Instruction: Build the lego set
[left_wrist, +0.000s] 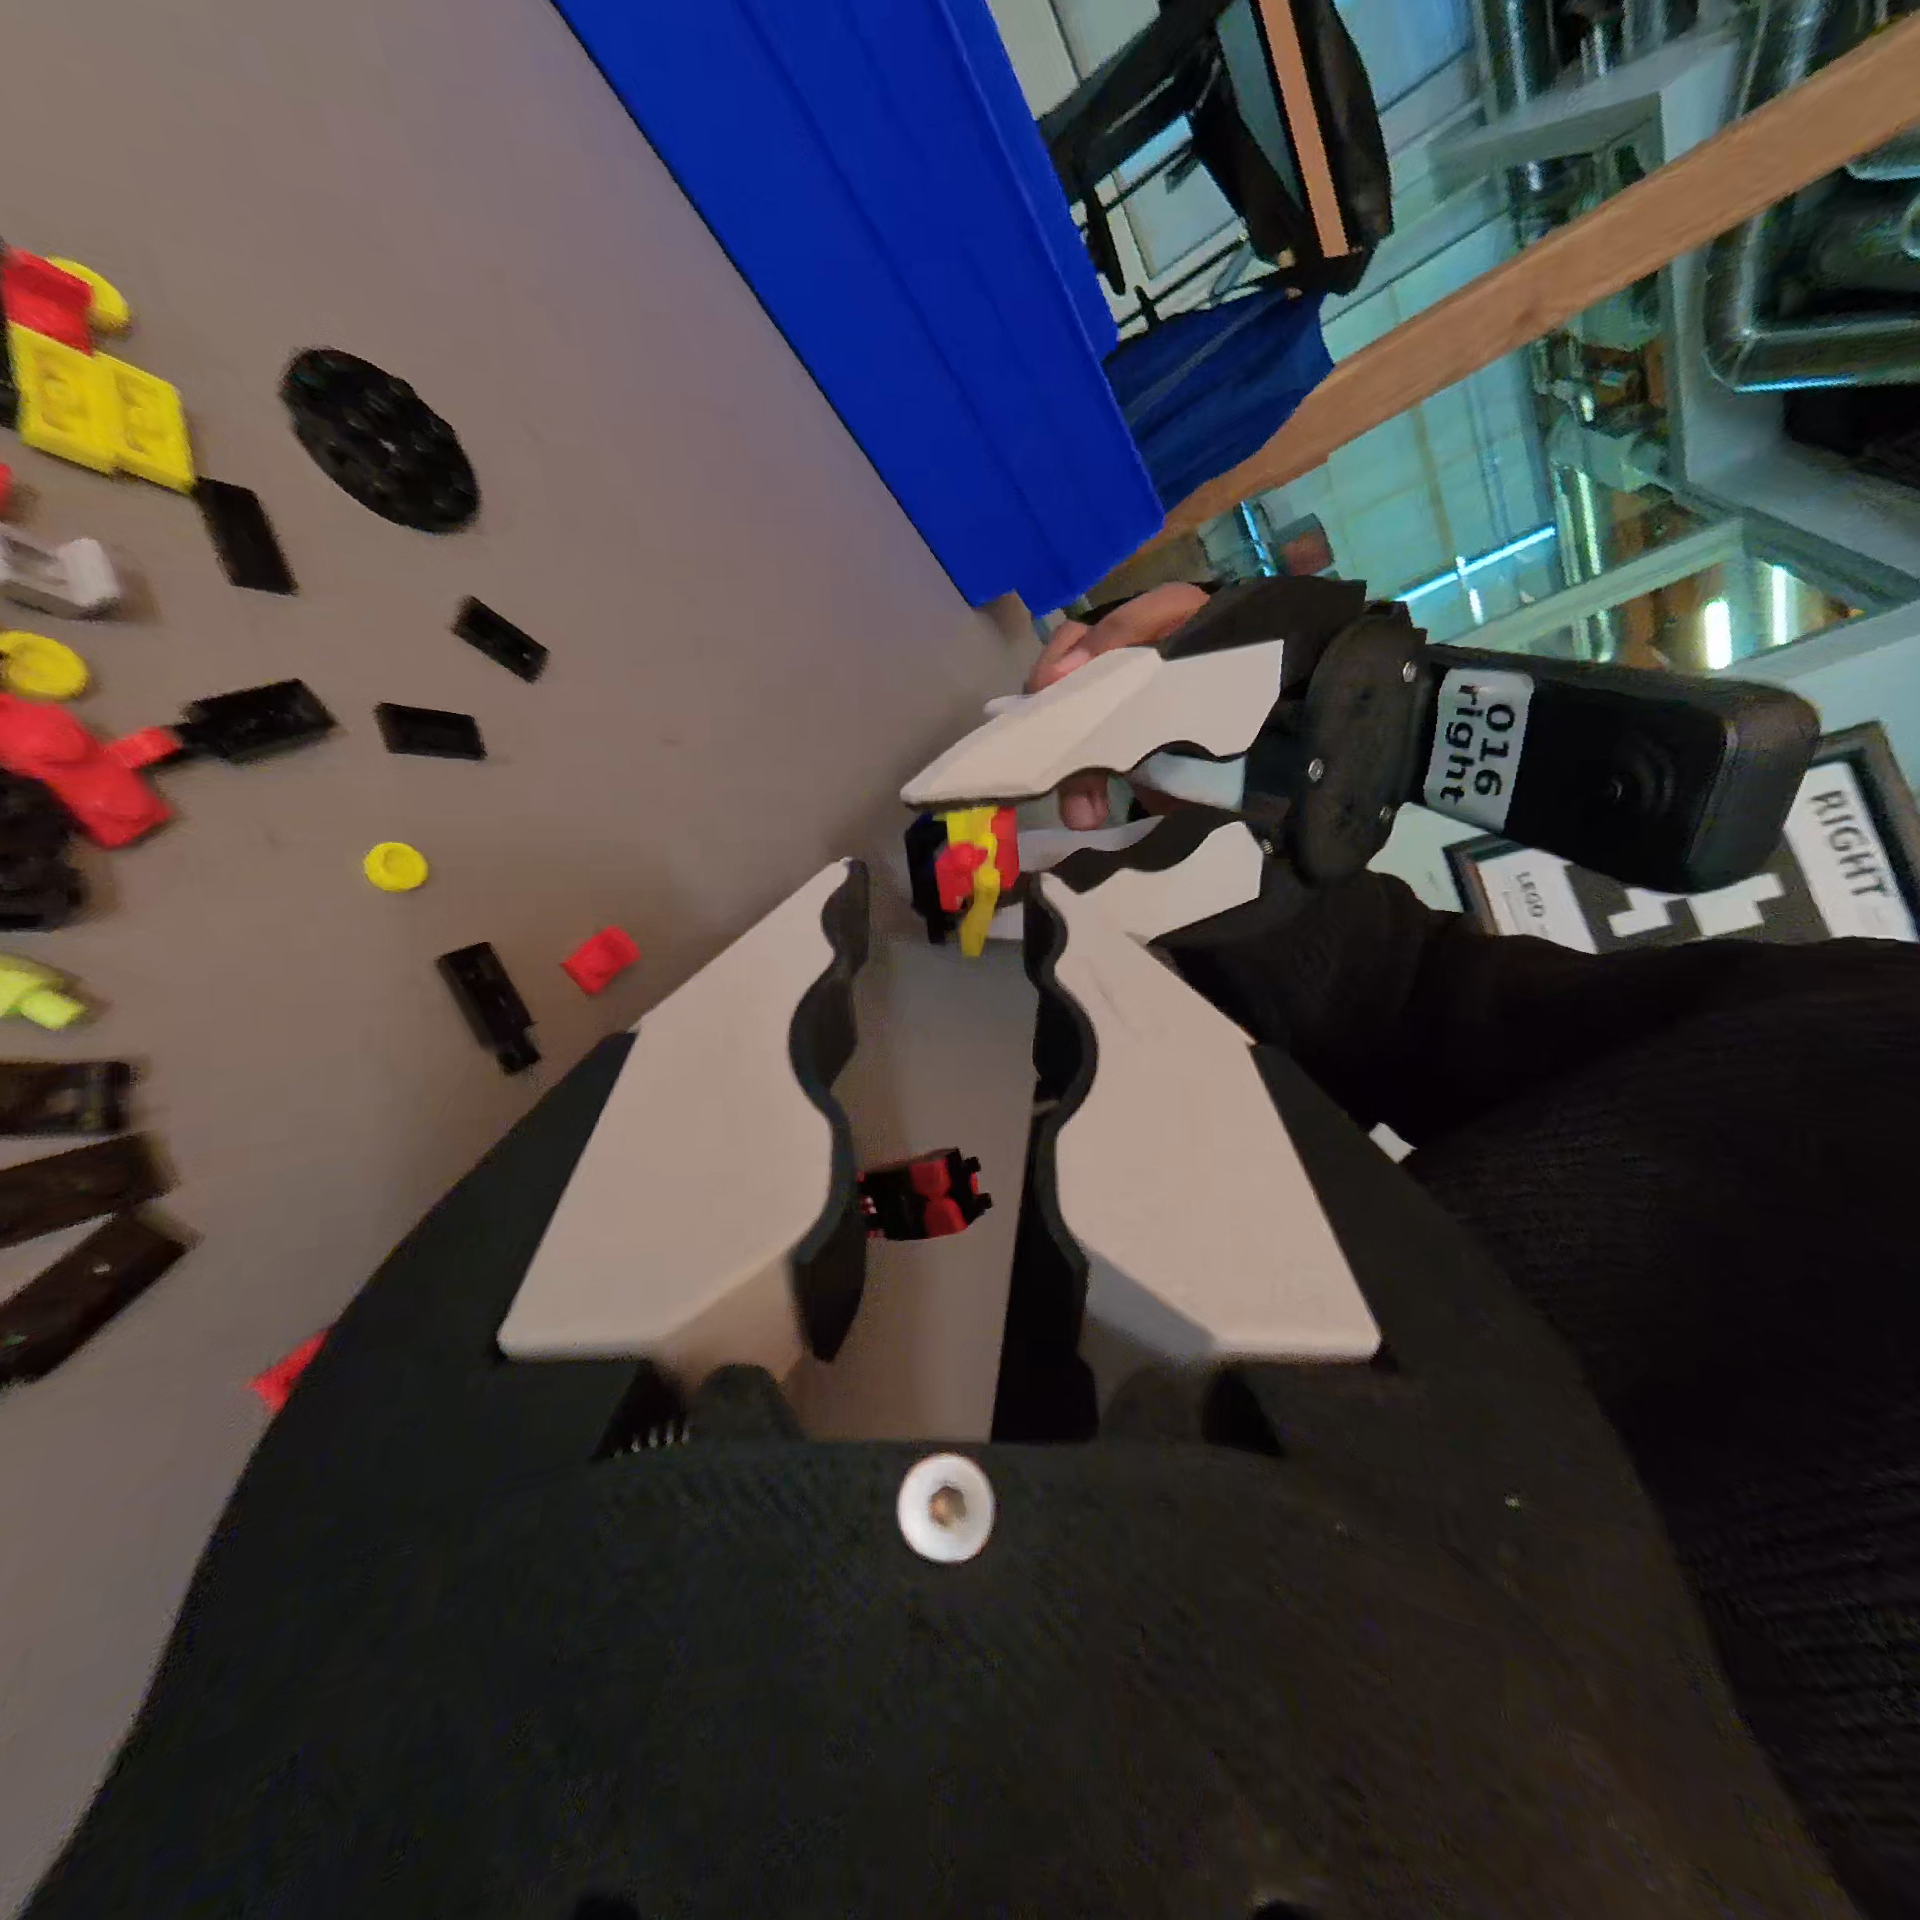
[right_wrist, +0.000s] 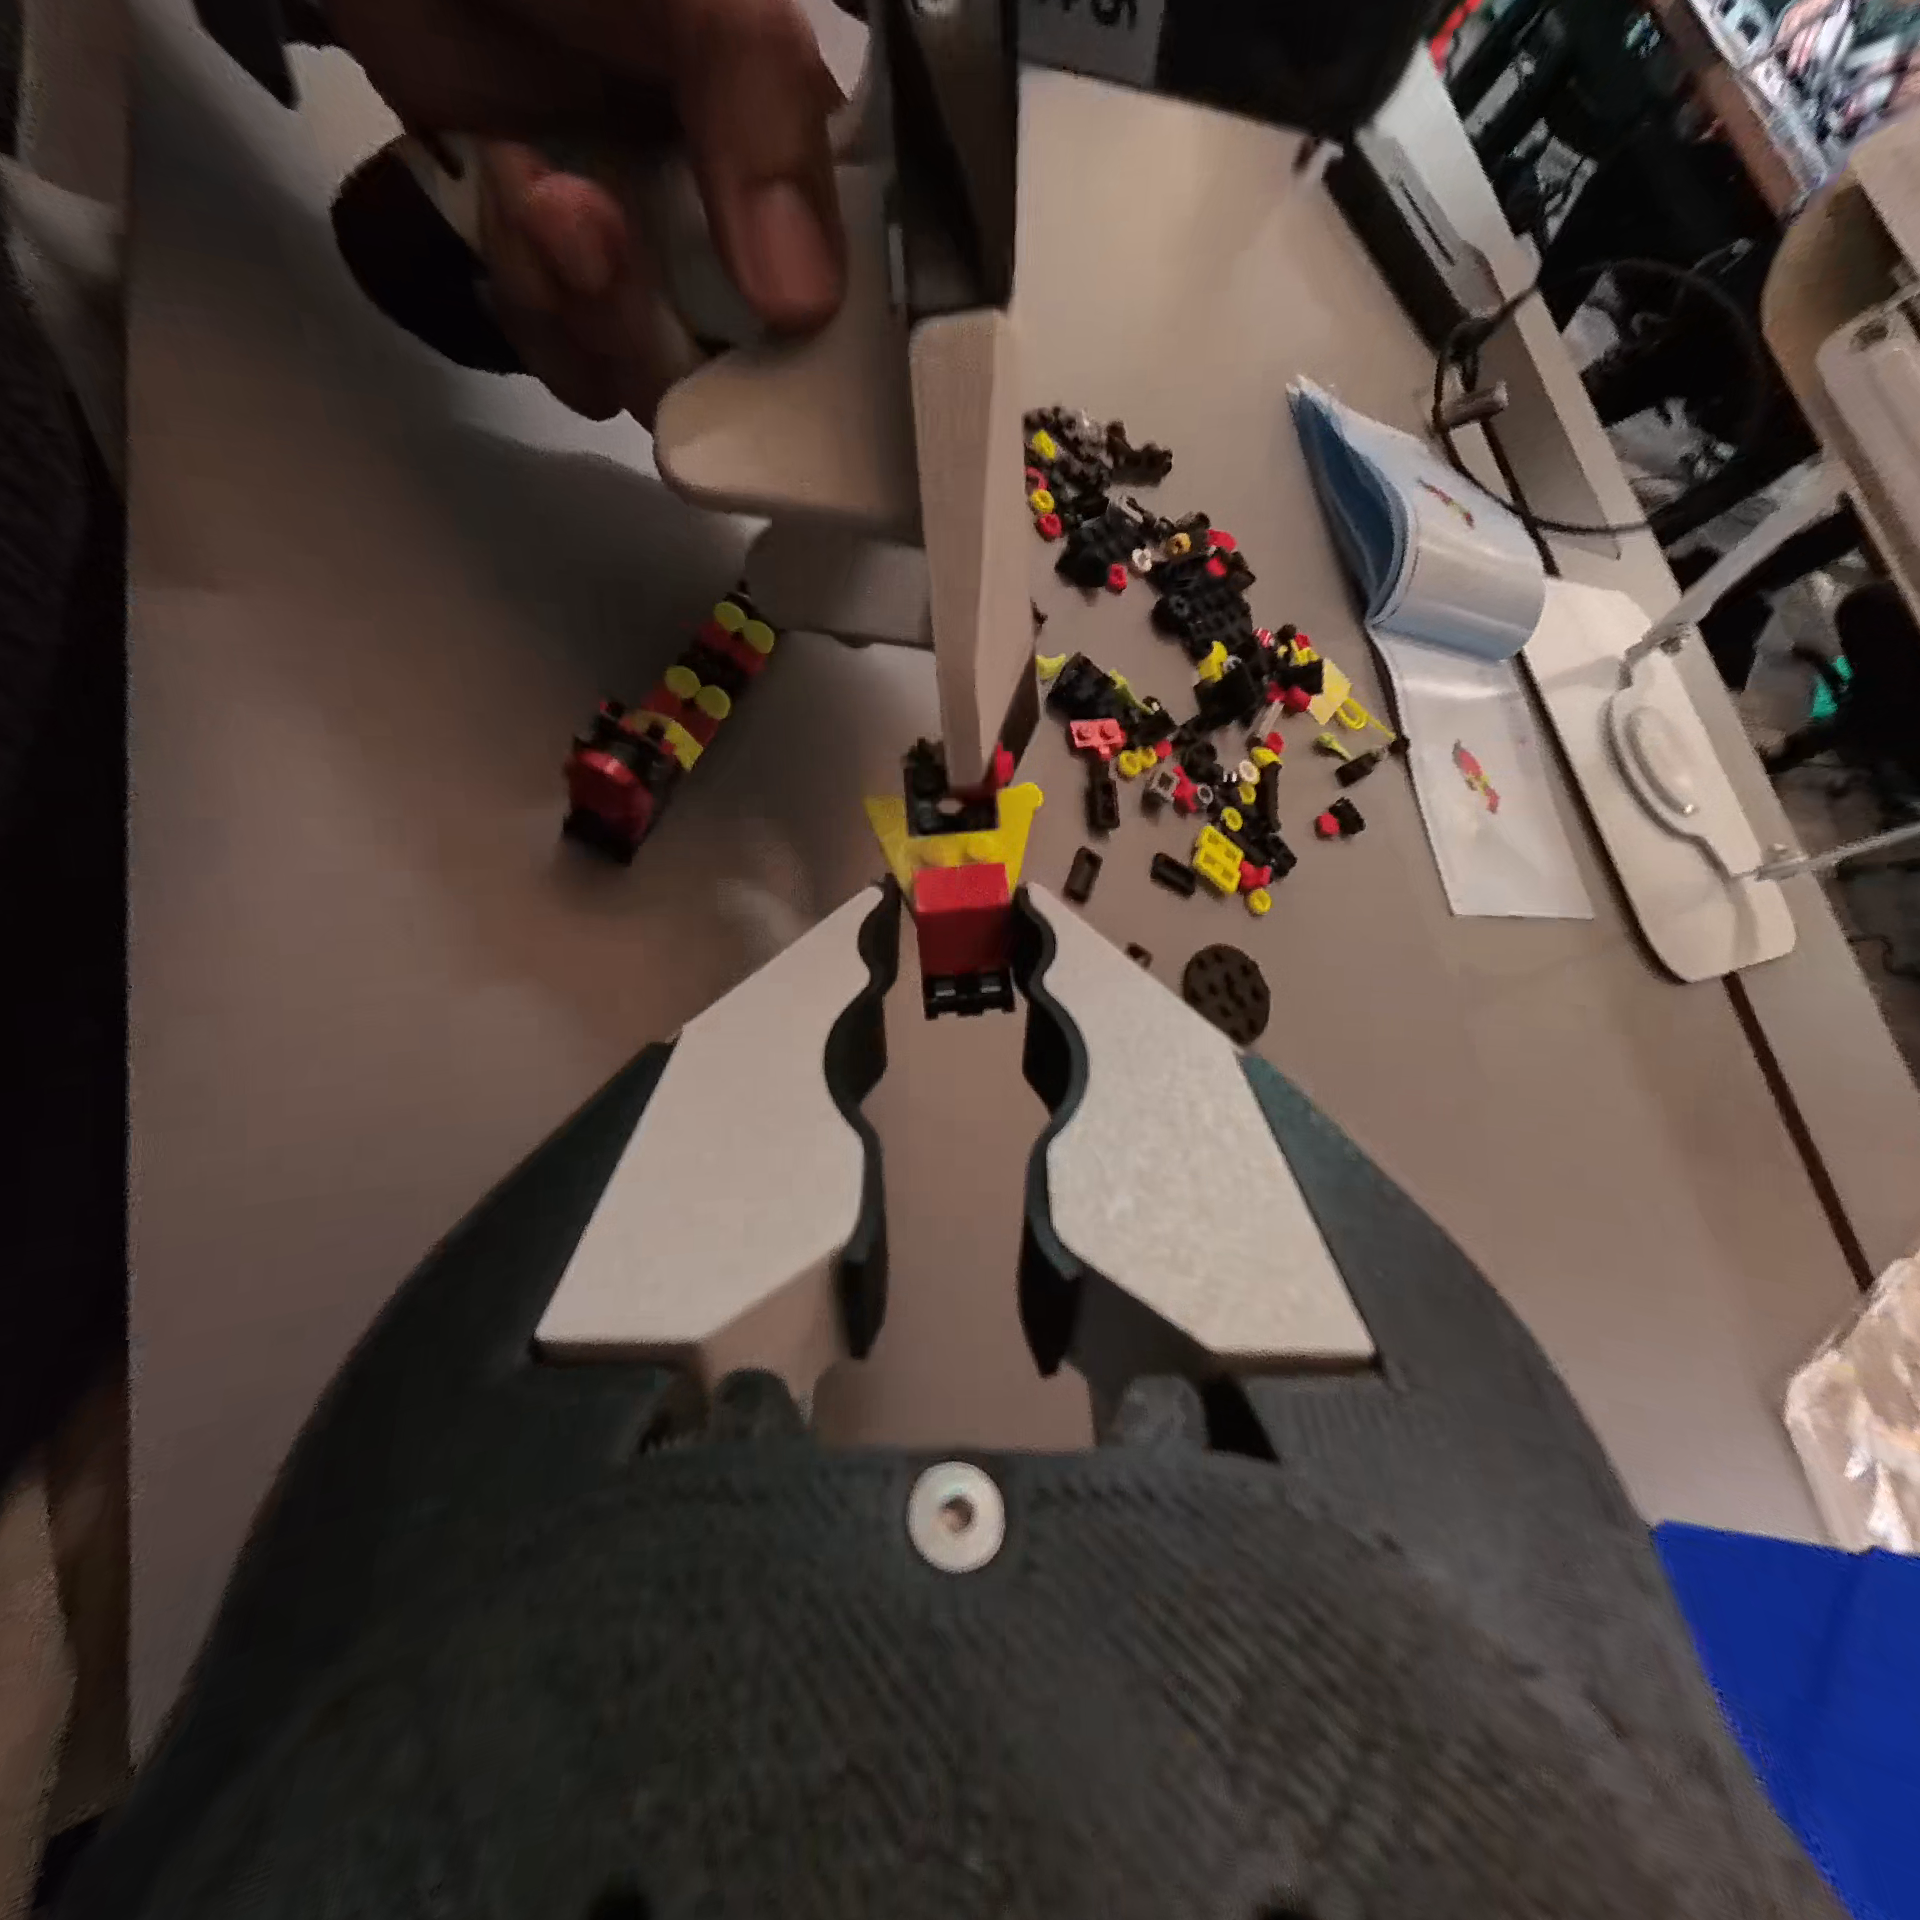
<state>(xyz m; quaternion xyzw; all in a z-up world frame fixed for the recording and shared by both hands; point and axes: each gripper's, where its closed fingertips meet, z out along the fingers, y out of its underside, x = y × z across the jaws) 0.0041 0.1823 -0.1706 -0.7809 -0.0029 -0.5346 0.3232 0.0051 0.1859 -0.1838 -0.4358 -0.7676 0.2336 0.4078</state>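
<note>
A small red, yellow and black lego assembly (right_wrist: 961, 899) is clamped between my right gripper's (right_wrist: 954, 914) fingertips above the grey table (right_wrist: 416, 1039). In the left wrist view the right gripper (left_wrist: 977, 831) comes in from the right with the assembly (left_wrist: 971, 883). My left gripper (left_wrist: 948, 888) has its jaws apart, with the tips on either side of the assembly's end. In the right wrist view the left gripper (right_wrist: 966, 764) comes down from above onto the assembly's black far end. A small red and black piece (left_wrist: 925, 1195) shows in the gap between the left fingers; I cannot tell whether it is held.
A pile of loose red, yellow and black pieces (right_wrist: 1184, 665) lies right of the assembly, with a black round plate (right_wrist: 1226, 992) nearer. A long red, yellow and black build (right_wrist: 665, 717) lies to the left. An instruction booklet (right_wrist: 1455, 582) is at the right. A blue panel (left_wrist: 883, 260) borders the table. Both grippers' tips are close together, under 4 cm apart. About 25 centimeters separates my right fingertips from the blue panel (left_wrist: 883, 260).
</note>
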